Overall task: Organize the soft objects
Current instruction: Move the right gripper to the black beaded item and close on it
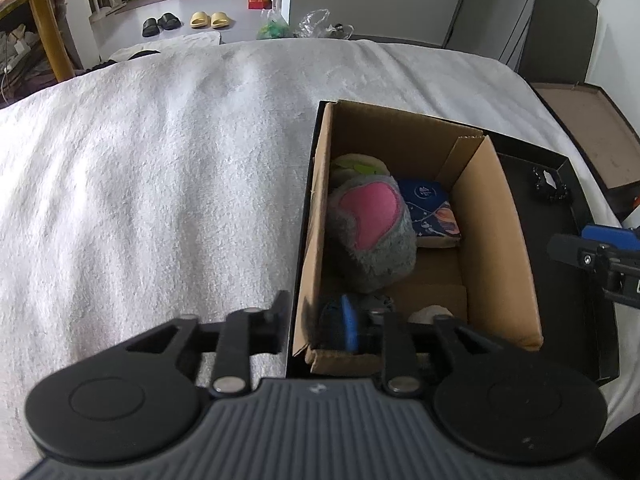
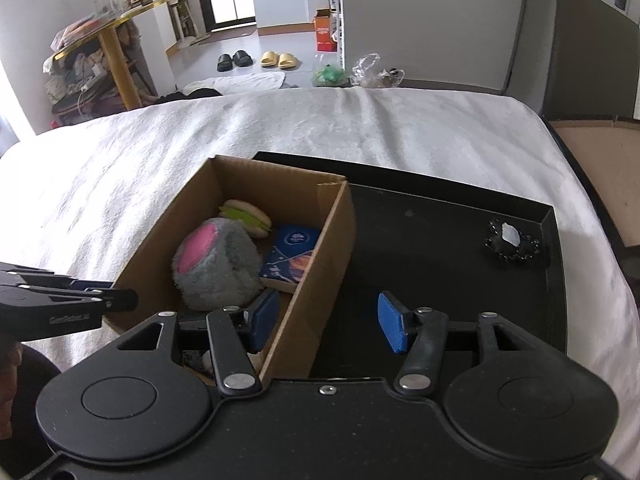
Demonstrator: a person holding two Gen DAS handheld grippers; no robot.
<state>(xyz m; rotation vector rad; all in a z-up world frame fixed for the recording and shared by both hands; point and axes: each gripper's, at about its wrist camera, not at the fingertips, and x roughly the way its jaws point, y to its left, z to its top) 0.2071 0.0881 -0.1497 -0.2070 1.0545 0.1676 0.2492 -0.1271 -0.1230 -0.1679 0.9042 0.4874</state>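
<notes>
right gripper [image 2: 328, 322]: blue pads apart, straddling the cardboard box [image 2: 320, 248] wall, gripping nothing | left gripper [image 1: 320, 320]: opening over box's near end, unclear what lay between | inside: fuzzy grey-pink plush [image 2: 218, 270], burger toy [image 2: 246, 216], blue tissue pack [image 2: 292, 256] | beyond: nubbly white blanket [image 2: 200, 140]

Right claw [image 2: 328, 322] sits low center in its own view, tipped downward, blue pads [image 2: 391, 323] standing well apart with one finger either side of a cardboard wall, squeezing nothing. Left claw [image 1: 324, 320] also angles down, low in its frame, jaws only narrowly parted; can't tell if they're pinching anything.
</notes>
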